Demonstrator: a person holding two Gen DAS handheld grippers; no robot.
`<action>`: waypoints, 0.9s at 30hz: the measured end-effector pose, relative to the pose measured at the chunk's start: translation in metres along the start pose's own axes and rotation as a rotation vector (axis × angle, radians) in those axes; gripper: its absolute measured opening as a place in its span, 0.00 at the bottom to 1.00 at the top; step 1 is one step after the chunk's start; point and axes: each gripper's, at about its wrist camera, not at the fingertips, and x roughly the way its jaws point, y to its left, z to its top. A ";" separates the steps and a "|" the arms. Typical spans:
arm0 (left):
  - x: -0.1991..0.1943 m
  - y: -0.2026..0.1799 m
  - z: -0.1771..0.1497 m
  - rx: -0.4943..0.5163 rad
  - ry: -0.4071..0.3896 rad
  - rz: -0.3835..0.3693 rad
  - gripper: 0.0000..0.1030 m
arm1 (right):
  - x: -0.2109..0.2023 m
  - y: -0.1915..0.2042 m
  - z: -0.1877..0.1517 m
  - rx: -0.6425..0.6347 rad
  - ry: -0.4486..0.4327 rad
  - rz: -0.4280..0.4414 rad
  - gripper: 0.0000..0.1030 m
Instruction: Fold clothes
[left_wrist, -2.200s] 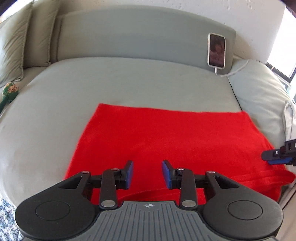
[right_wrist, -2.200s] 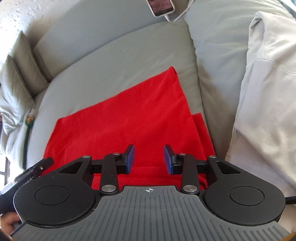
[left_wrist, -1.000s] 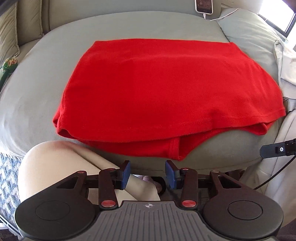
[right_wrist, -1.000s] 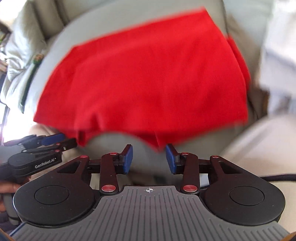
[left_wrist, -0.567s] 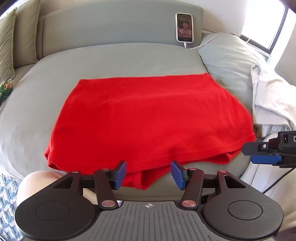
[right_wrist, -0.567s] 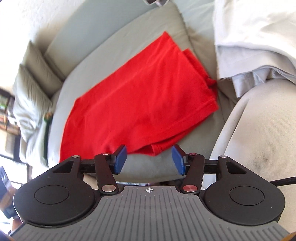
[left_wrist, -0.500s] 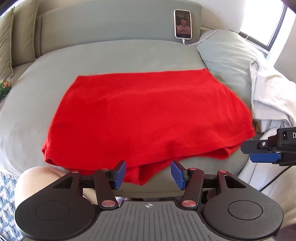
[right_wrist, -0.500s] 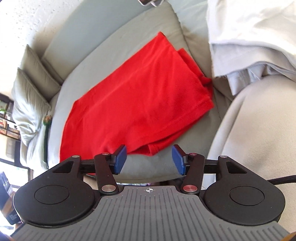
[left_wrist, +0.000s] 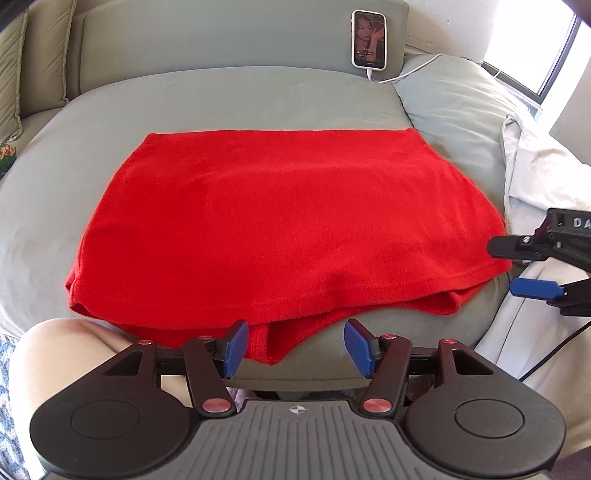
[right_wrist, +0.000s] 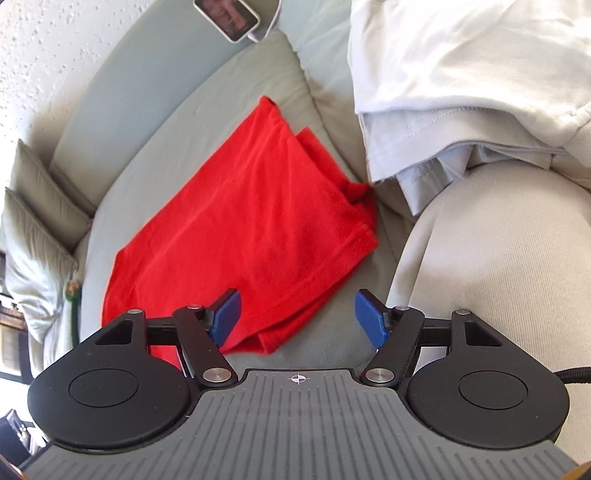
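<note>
A rounded grey-green upholstered sofa seat (left_wrist: 229, 92) carries a folded red knit garment (left_wrist: 288, 221) lying flat at its middle, its near hem hanging over the front edge, with pale crumpled clothes (right_wrist: 461, 74) heaped beside it.

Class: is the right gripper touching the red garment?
Apart. In the left wrist view, the right gripper hangs beside the red garment, cushion showing between.

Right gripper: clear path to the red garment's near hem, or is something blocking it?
Probably yes. The right gripper has its jaws open, just widened, nothing between them, and the red garment lies flat right ahead. The white clothes pile sits off to one side, not in the way.
</note>
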 end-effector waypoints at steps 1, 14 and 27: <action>0.002 0.001 0.003 -0.003 -0.007 -0.003 0.56 | 0.003 0.001 0.001 -0.003 -0.009 -0.011 0.66; 0.040 0.003 0.020 0.024 -0.007 -0.003 0.58 | 0.049 0.021 0.021 -0.019 -0.144 -0.242 0.69; 0.041 0.005 0.016 0.036 -0.017 -0.028 0.61 | 0.058 0.001 0.014 -0.067 -0.251 -0.160 0.46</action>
